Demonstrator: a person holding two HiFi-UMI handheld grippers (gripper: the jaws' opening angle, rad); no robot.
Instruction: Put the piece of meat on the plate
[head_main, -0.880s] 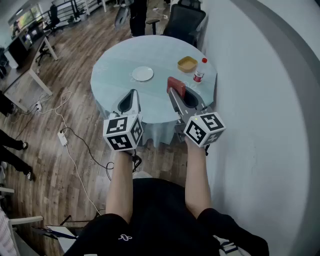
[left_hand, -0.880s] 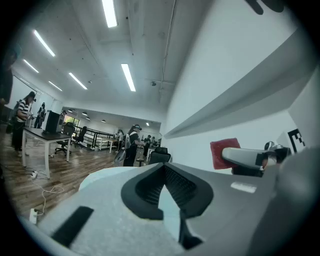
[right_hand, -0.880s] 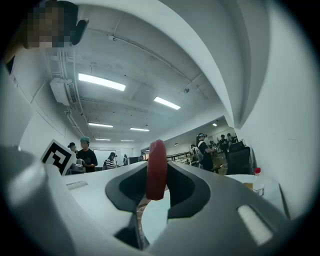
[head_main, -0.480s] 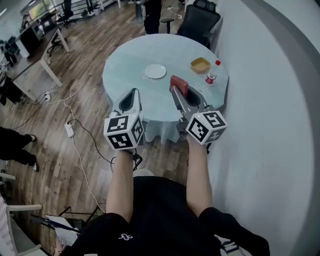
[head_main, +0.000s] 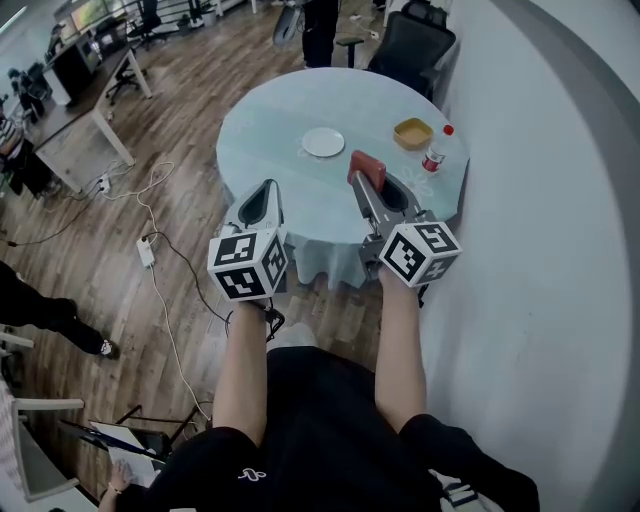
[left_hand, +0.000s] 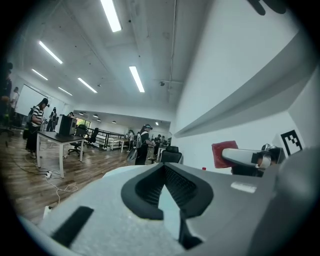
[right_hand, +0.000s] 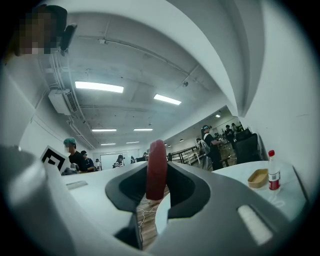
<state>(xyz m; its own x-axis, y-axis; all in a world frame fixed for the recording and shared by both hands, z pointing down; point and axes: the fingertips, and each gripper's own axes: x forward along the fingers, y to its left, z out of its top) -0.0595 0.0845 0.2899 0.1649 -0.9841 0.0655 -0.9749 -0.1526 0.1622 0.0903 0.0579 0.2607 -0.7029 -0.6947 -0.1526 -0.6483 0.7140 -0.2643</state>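
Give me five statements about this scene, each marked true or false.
1. The right gripper holds the piece of meat. True.
2. A red-capped bottle stands beside the yellow bowl on the table. True.
3. Meat lies on the plate. False: the plate is bare.
4. The left gripper grips the bottle. False: its jaws are together with nothing between them.
5. The table is square. False: it is round.

On the table, upper centre, the plate lies left of the dish. The bottle stands just lower right of it; a chair stands behind.
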